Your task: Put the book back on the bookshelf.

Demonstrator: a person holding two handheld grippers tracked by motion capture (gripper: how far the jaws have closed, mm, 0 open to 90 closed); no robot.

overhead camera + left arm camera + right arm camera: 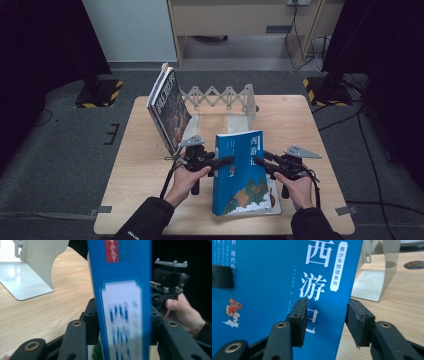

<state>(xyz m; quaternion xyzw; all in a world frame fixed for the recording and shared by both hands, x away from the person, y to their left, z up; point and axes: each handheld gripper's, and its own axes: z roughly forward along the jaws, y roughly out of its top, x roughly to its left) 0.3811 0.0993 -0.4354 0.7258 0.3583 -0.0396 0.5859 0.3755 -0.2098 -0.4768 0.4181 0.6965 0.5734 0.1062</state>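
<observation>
A blue book (240, 172) with white Chinese characters stands upright near the table's front middle. My left gripper (227, 161) comes in from the left and is shut on its spine; in the left gripper view the blue spine (120, 290) sits between the two black jaws of that gripper (120, 315). My right gripper (261, 159) holds the book's opposite edge. In the right gripper view one pad (298, 315) lies on the front cover (274, 290) and the other sits behind the edge, so the gripper (327, 315) is shut on the book.
Two or three dark books (169, 107) lean at the left end of an expanding metal rack (220, 97) at the table's back. A white bookend (30, 277) stands behind the blue book. Another book (272, 200) lies flat beneath it. Bare wooden table (295, 120) lies to the right.
</observation>
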